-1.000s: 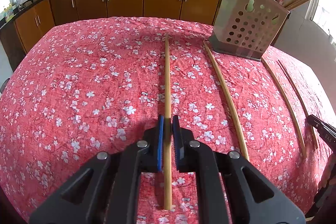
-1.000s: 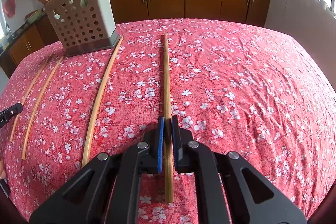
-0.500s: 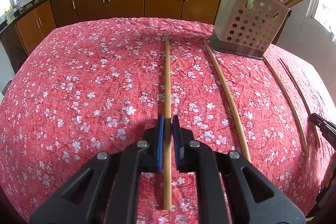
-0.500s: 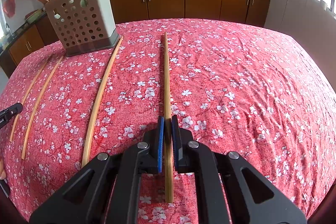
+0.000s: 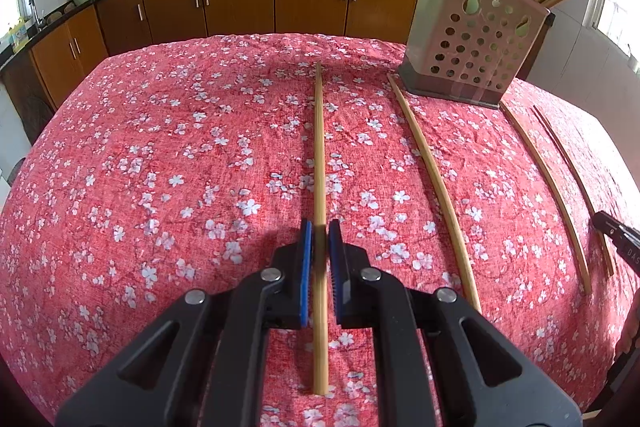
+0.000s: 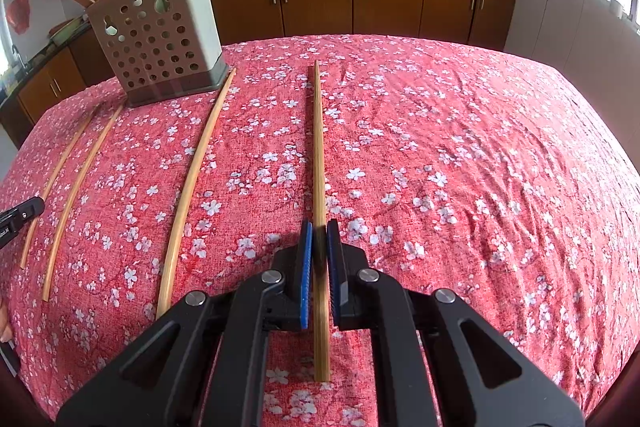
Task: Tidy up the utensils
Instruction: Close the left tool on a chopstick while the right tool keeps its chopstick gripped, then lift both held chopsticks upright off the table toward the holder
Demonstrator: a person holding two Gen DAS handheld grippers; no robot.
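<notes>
Chopsticks pinched in both tools, holder waiting at the far end of the counter.

Left tool (image 5: 320, 259) is clamped on a chopstick (image 5: 319, 147) running up the middle of its frame; right tool (image 6: 319, 255) likewise pinches its own chopstick (image 6: 318, 147). Perforated utensil holder (image 5: 476, 47) stands at upper right in the left view, upper left in the right view, with three loose sticks between. Best lift each stick level off the red floral cloth (image 5: 160, 167), then tip it upright over the holder's open top.
</notes>
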